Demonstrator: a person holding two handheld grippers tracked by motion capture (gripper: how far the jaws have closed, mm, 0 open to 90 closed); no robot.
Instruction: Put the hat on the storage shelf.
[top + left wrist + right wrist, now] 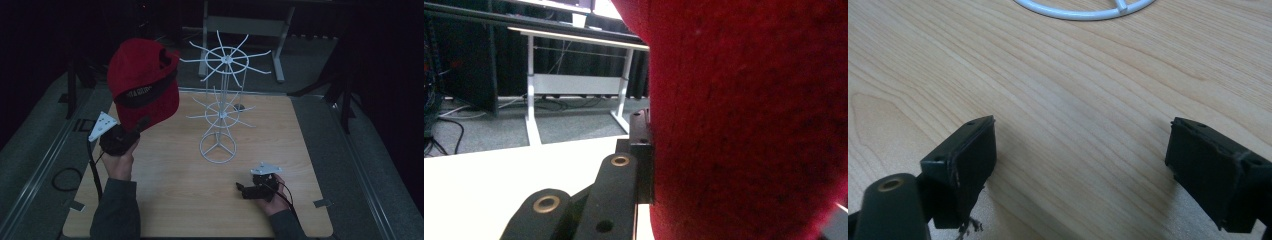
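Now the left gripper (141, 125) holds a red cap (144, 80) up in the air, left of the white rack (222, 100).
Its jaws are closed on the lower edge of the cap, while the right gripper (1083, 165) rests low on the table (175, 200) with jaws wide apart and empty. I think the cap is light and soft, so it can fold or slip; the stiffer brim or band looks the better place to grip.

The left gripper (134, 131) holds a red cap (143, 80) aloft at ten o'clock of the white wire rack (222, 100), while the right gripper (242, 189) rests on the wooden table (175, 200) at five o'clock.
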